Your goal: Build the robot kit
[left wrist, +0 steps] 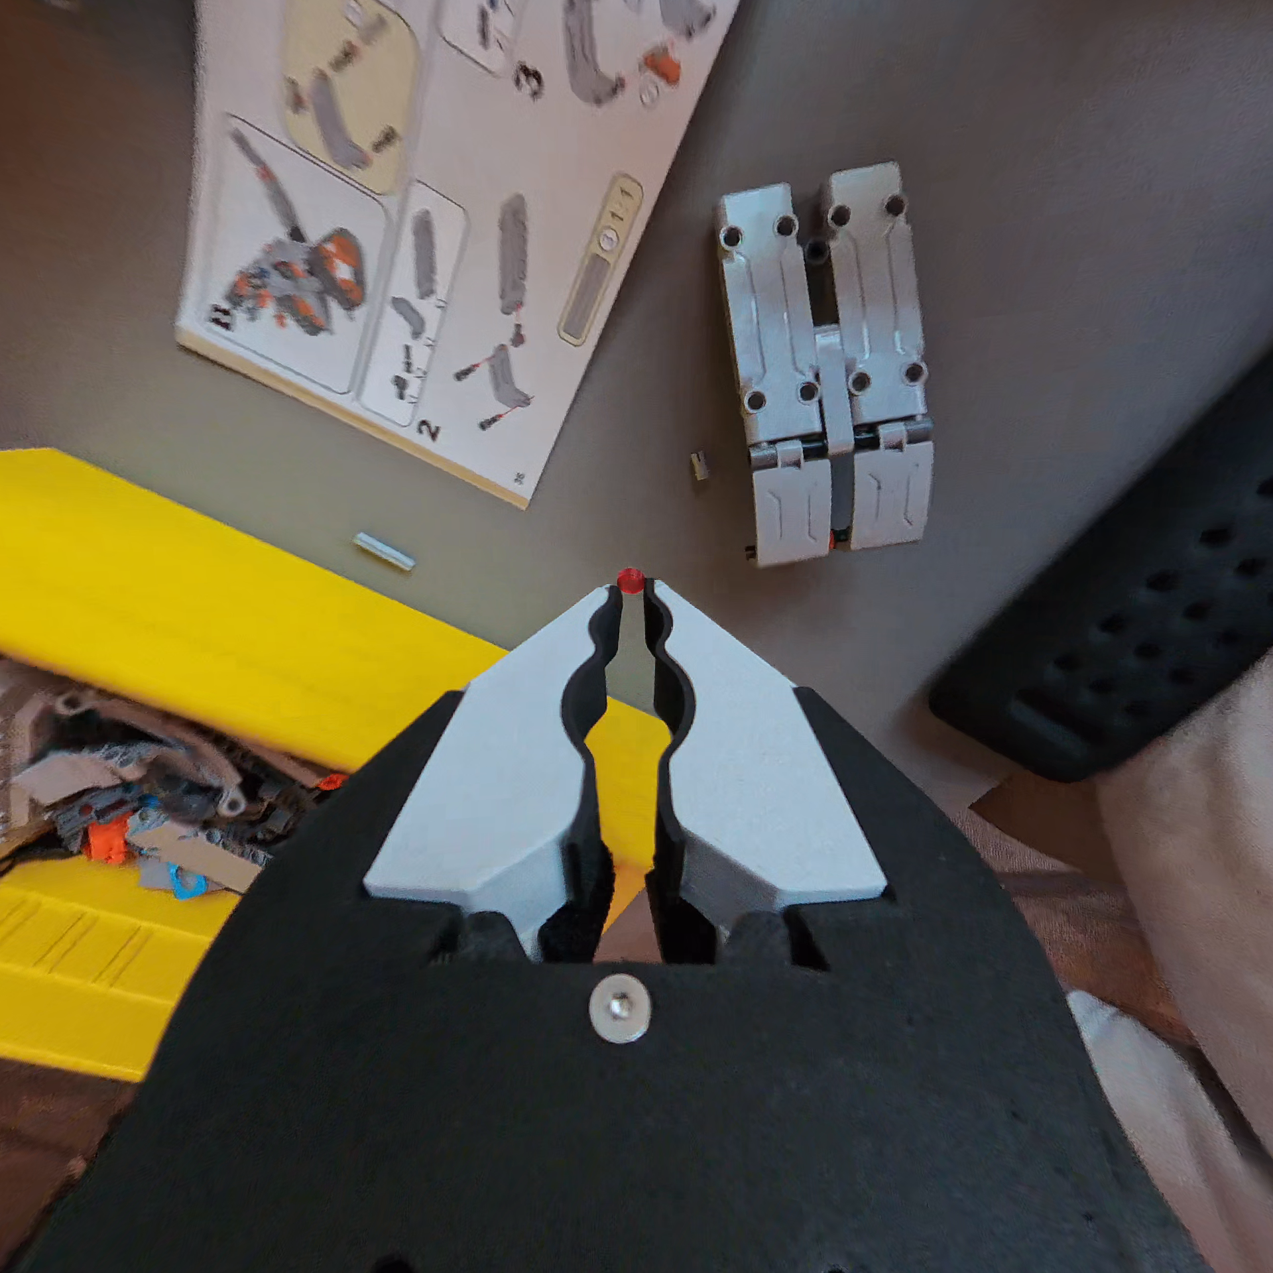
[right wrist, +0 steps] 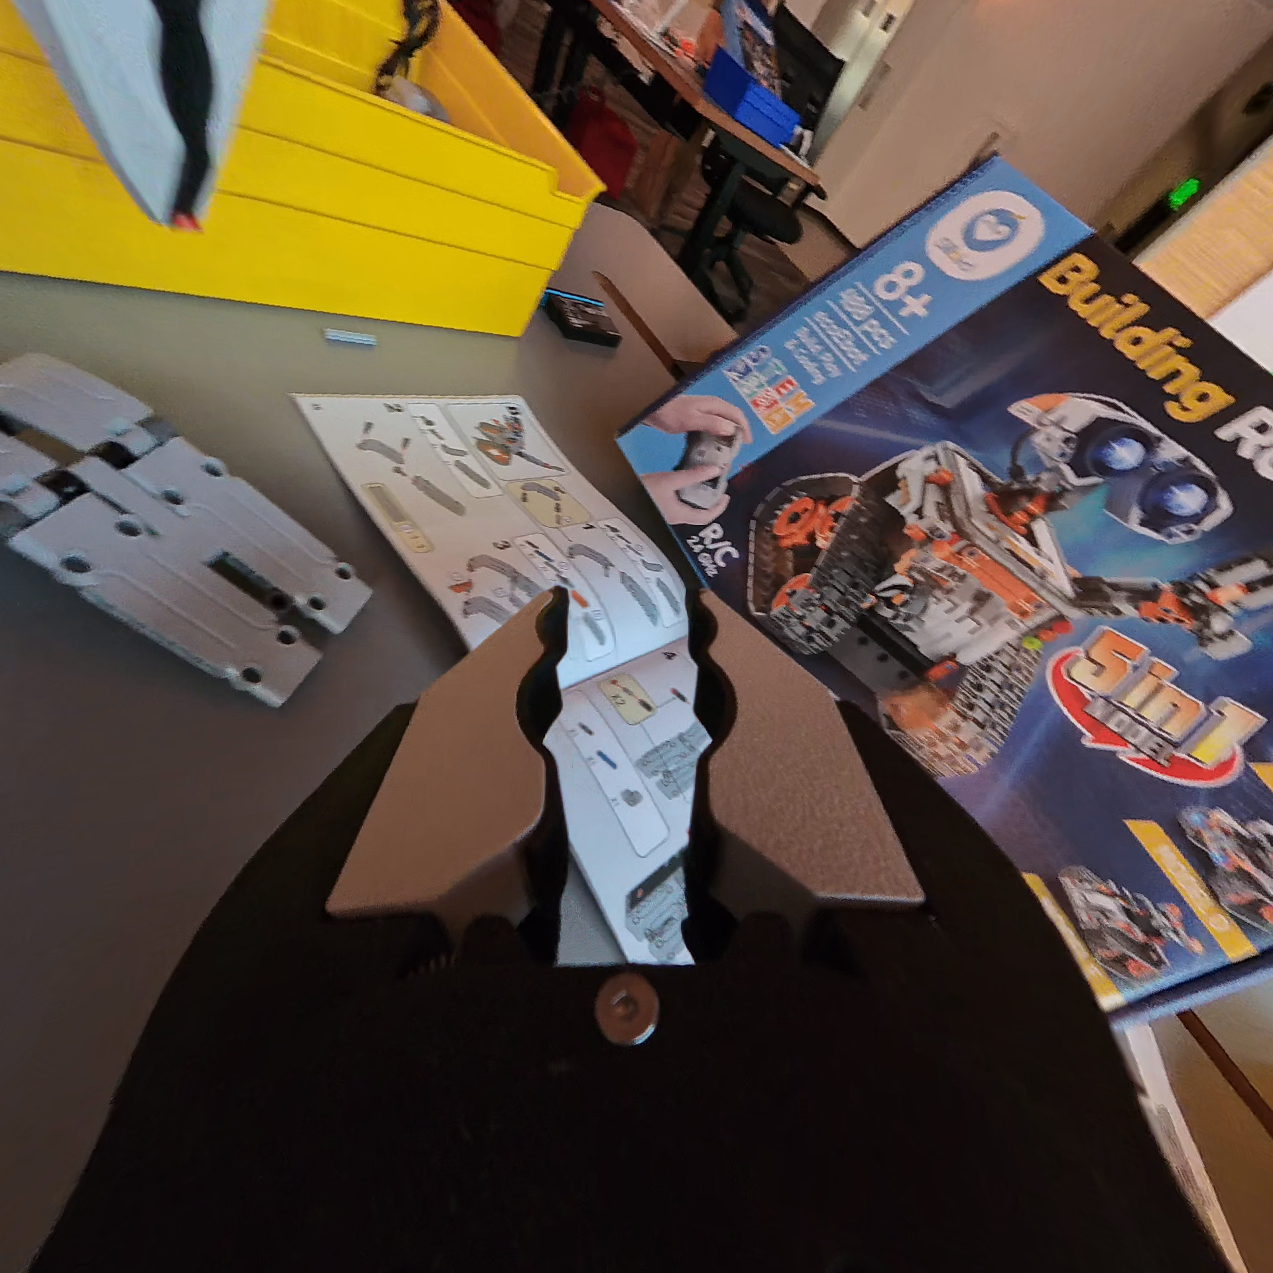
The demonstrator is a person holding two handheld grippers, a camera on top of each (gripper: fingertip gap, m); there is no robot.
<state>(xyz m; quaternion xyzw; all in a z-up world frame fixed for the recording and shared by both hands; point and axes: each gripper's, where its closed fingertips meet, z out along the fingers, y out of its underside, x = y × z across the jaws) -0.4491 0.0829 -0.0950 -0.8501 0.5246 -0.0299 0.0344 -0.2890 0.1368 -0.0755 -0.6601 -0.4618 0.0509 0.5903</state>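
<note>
The left claw [left wrist: 630, 592] pinches a small round red plastic stud [left wrist: 630, 580] at its very fingertips, above the grey worktop [left wrist: 1033, 207]. The stud looks light, rigid and smooth, so it may slip; the grip sits across its sides. Nearby lie a grey hinged plastic panel assembly [left wrist: 826, 358], a printed instruction sheet [left wrist: 427, 227] and a yellow plastic bin [left wrist: 172, 585]. The right claw [right wrist: 630, 606] is partly open and empty, over the instruction sheet beside a printed cardboard box [right wrist: 964, 551].

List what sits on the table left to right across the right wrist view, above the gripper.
grey assembly → instruction sheet → printed box. The small pale rod and the yellow bin lie farther back, so I leave them unordered.
</note>
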